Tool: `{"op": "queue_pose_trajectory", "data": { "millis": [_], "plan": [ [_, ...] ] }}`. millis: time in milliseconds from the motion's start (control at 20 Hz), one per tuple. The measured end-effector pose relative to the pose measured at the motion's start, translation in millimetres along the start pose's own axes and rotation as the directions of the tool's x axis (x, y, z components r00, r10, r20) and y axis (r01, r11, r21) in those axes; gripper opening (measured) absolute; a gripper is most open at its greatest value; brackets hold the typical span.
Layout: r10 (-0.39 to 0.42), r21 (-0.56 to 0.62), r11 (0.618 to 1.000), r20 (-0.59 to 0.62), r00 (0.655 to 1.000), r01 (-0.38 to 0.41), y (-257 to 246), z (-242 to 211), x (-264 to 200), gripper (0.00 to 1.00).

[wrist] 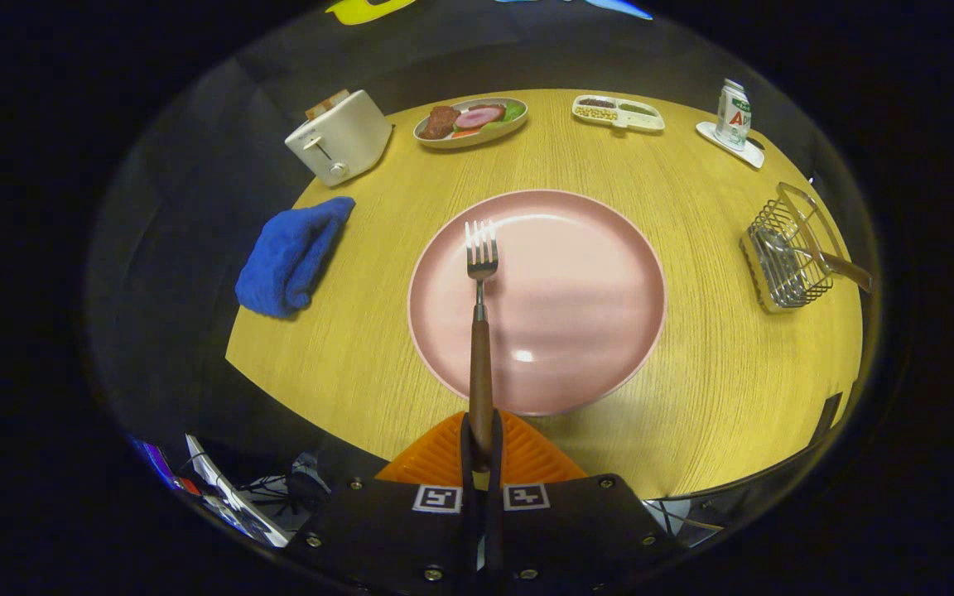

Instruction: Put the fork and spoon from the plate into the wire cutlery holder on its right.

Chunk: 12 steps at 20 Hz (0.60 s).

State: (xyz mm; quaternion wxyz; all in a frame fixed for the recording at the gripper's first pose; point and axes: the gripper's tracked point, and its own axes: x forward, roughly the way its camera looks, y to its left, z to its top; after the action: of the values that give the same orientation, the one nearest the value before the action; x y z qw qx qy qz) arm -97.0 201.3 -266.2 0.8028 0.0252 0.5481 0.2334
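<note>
**Inspector:** The gripper (pixel 481 443) has its fingers closed on the wooden handle of the fork (pixel 480 331), both pressing on it near the butt end. The fork points straight ahead, tines out over the plate (pixel 593 273). Whether the tines touch the plate or hang just above it cannot be told.

**Assessor:** And the spoon?

**Inspector:** No spoon lies on the plate. A wooden handle sticks out of the holder (pixel 787 248), which stands well to the right of the plate, near the table (pixel 692 397) edge. That handle is probably the spoon's, though its bowl is hidden by the wire.

**Assessor:** So which step is in hand?

**Inspector:** By his judgement, the second item: fork gripped, transfer not yet made. Roughly half the task looks done.

**Assessor:** What does the next move call for?

**Inspector:** A carry to the right, clear of the plate rim, then turning the fork so one end drops through the holder's open top beside the handle already there. The holder appears light; a knock from the side could tip it or push it off the table.
</note>
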Motion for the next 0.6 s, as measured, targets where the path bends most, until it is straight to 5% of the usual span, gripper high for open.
{"op": "queue_pose_trajectory", "data": {
  "millis": [600],
  "plan": [
    [-0.163,0.171,0.975,0.121,0.979,0.141,-122,47,-79,0.04]
  ]
}}
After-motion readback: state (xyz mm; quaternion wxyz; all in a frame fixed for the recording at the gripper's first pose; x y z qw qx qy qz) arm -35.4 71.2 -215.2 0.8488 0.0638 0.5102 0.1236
